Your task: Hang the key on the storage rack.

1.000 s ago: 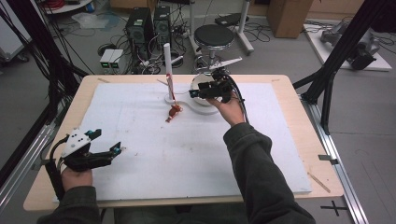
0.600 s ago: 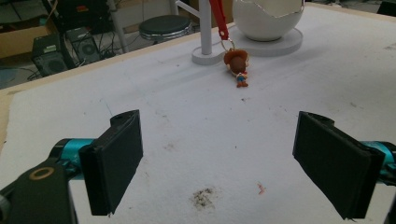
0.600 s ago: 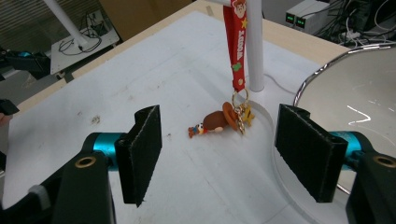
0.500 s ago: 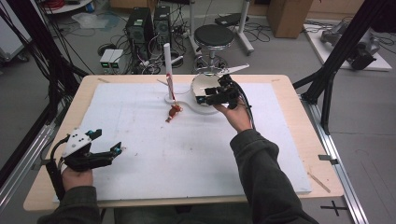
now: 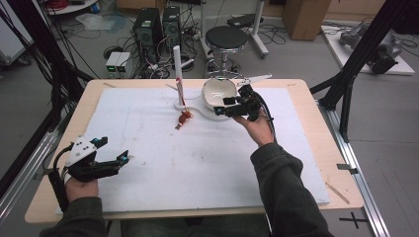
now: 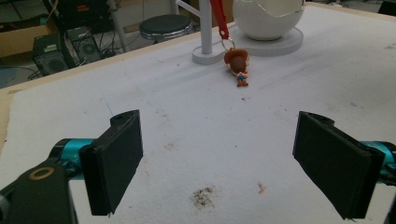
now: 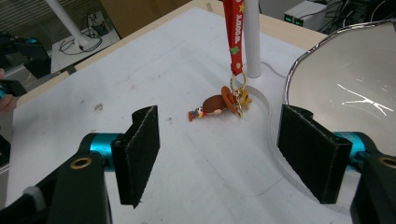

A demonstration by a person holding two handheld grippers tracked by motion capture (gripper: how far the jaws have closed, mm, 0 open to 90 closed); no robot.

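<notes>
A small figure with a brown hat (image 5: 184, 119) lies on the white mat, clipped to a red lanyard (image 5: 181, 91) that hangs from a white post (image 5: 177, 69). Beside it a white egg-shaped bowl (image 5: 217, 91) stands on a flat white base. My right gripper (image 5: 223, 106) hovers at the bowl's near side, pointing left at the figure (image 7: 215, 105). Its jaws have just been opening, and nothing is between them (image 7: 233, 149). At the front left my left gripper (image 5: 112, 149) stands open and empty, with the figure (image 6: 237, 65) far ahead of it.
The white mat (image 5: 197, 168) covers most of the wooden table (image 5: 316, 98). Black frame posts (image 5: 356, 64) stand at both sides. A stool (image 5: 226, 37) and computer cases (image 5: 148, 29) are on the floor beyond the far edge.
My right hand has drawn back from the bowl toward the near side and sunk a little. The left gripper has stayed put.
</notes>
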